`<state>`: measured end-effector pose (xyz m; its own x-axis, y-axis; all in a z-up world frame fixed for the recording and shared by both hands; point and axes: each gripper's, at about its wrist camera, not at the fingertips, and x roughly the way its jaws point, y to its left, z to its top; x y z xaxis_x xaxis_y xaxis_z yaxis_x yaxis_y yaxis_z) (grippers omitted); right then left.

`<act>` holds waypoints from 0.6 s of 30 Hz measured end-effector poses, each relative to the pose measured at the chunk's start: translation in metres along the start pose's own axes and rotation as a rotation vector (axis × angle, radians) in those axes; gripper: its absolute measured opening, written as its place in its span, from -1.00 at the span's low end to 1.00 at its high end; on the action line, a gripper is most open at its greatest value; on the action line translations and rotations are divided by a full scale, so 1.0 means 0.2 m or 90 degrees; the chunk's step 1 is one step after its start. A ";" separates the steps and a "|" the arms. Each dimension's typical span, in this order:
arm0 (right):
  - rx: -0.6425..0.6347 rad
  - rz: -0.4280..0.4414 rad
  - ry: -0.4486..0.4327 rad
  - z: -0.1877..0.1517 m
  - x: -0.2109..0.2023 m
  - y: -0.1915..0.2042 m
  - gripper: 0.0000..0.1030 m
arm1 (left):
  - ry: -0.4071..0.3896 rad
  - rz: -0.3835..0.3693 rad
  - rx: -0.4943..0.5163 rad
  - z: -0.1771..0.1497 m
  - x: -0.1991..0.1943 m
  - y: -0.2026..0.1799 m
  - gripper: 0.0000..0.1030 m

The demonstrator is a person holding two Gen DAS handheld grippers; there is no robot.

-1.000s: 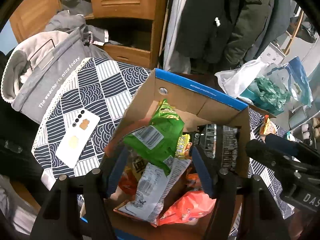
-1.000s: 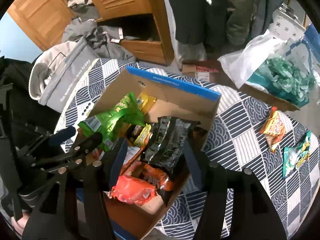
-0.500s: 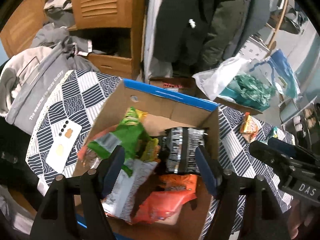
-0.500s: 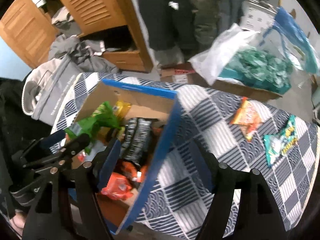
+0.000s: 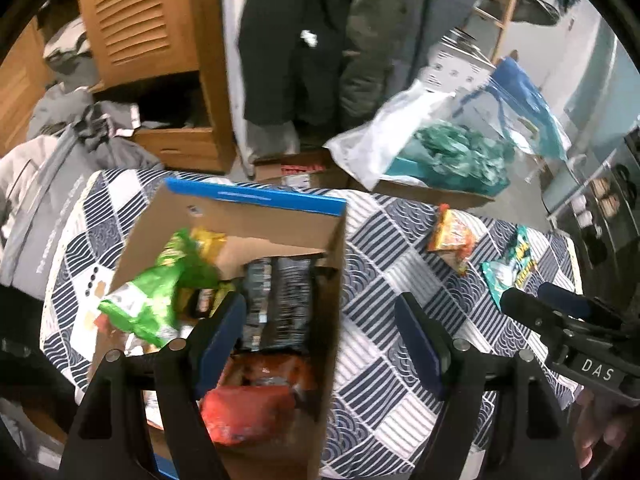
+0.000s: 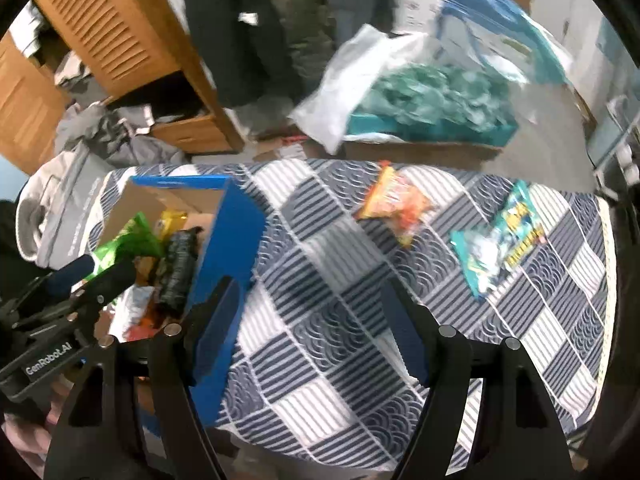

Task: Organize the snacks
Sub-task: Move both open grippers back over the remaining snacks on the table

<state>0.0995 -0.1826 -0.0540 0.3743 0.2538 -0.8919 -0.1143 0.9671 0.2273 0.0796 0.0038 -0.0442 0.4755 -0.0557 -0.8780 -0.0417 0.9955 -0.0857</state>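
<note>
A blue-sided cardboard box (image 5: pixel 256 200) (image 6: pixel 228 236) stands on the left of the patterned table, holding a green bag (image 5: pixel 156 288) (image 6: pixel 124 244), a black bag (image 5: pixel 280 304) (image 6: pixel 178 268), red-orange bags (image 5: pixel 244 412) and a yellow one. An orange snack bag (image 5: pixel 452 236) (image 6: pixel 394 204) and a teal snack bag (image 5: pixel 510 268) (image 6: pixel 500 248) lie loose on the table's right side. My left gripper (image 5: pixel 320 336) is open and empty over the box's right wall. My right gripper (image 6: pixel 312 320) is open and empty above the bare tablecloth, right of the box.
The table has a blue-white patterned cloth (image 6: pixel 320 280). A white phone (image 5: pixel 90 304) lies left of the box. Beyond the table are a grey bag (image 5: pixel 36 184), a wooden cabinet (image 5: pixel 152 40), hanging coats, and plastic bags with teal contents (image 6: pixel 432 100).
Both grippers have swung right, away from over the box's contents. The loose orange and teal bags have come further into view. Both stay open and empty.
</note>
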 end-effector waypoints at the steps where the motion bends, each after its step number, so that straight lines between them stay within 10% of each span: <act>1: 0.008 -0.002 -0.001 -0.01 -0.01 -0.04 0.43 | 0.003 -0.001 0.007 0.00 0.01 -0.04 0.52; 18: 0.142 -0.046 -0.018 -0.13 -0.14 -0.66 0.43 | 0.049 -0.004 0.112 -0.01 0.18 -0.56 0.52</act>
<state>0.0812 -0.3173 -0.0697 0.4008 0.1813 -0.8981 0.1179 0.9619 0.2468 0.0999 -0.1094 -0.0660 0.4063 -0.0609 -0.9117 0.1189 0.9928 -0.0133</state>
